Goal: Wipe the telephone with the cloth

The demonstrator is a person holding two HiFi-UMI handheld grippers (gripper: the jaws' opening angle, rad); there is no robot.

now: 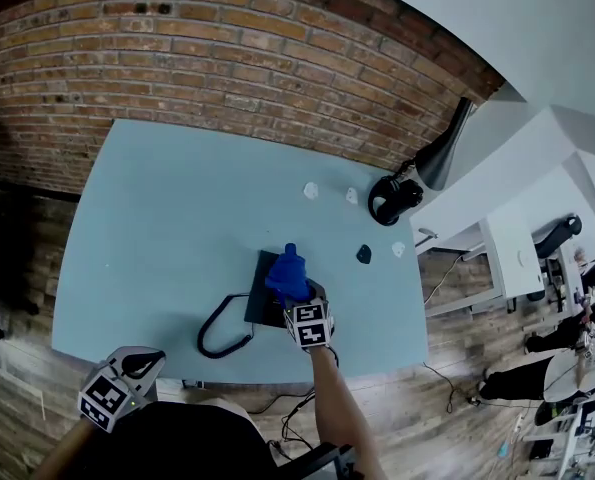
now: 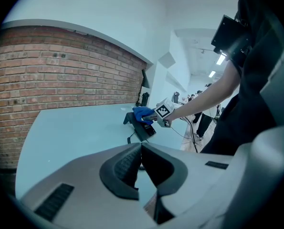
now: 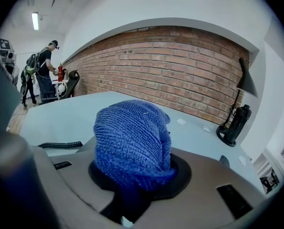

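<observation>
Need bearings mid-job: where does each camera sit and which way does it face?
Head view: on the head, steeply down at pale blue table; left gripper, right gripper, right forearm show.
Left gripper view: along shut, empty left gripper toward black telephone.
Right gripper view: along right gripper, shut on blue knitted cloth, toward brick wall.
Shared: the cloth, all three.

A blue ribbed-knit cloth (image 3: 132, 147) and a black telephone (image 1: 260, 304) were seen. The table (image 1: 157, 218) was coloured pale blue, the wall (image 1: 227, 58) patterned in red-brown brick, the right gripper (image 1: 293, 290) marked with black-and-white squares.
</observation>
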